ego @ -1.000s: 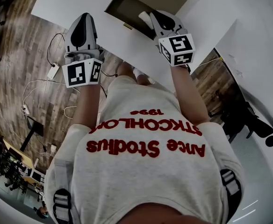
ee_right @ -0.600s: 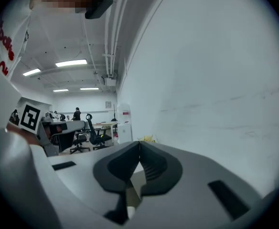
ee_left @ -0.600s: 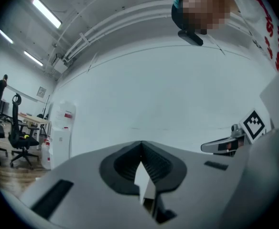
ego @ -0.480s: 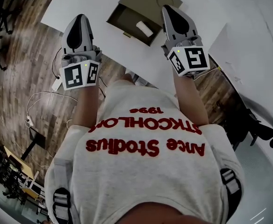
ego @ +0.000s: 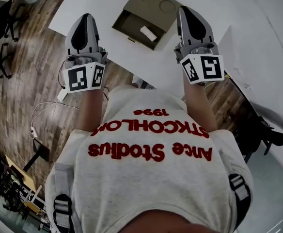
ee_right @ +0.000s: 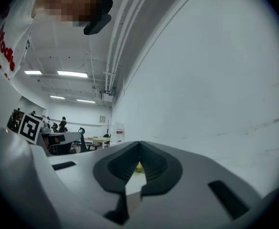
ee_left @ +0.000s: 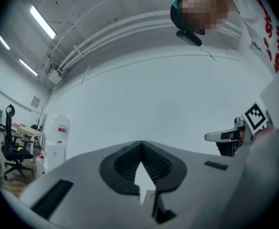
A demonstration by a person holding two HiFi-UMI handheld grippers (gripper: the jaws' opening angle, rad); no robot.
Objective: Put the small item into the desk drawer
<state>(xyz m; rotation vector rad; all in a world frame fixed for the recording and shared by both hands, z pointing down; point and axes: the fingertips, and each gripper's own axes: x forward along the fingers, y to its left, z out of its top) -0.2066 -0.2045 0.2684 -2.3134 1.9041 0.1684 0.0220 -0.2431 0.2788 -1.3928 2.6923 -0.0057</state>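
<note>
White small item (ego: 148, 32) lies inside the pulled-out drawer (ego: 127, 23) of the olive desk unit (ego: 157, 3) on the white table (ego: 93, 6). It looks like a short roll, but it's too small to be sure. Left tongs (ego: 85, 18): jaws closed tip to tip, nothing between them. Right tongs (ego: 189, 11): same, closed and empty. Both are held up either side of the drawer, touching neither it nor the item. Wood floor (ego: 30, 67) at left.

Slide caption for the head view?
Left gripper and right gripper, shut, hover by the desk; small item lies in the open drawer.
</note>
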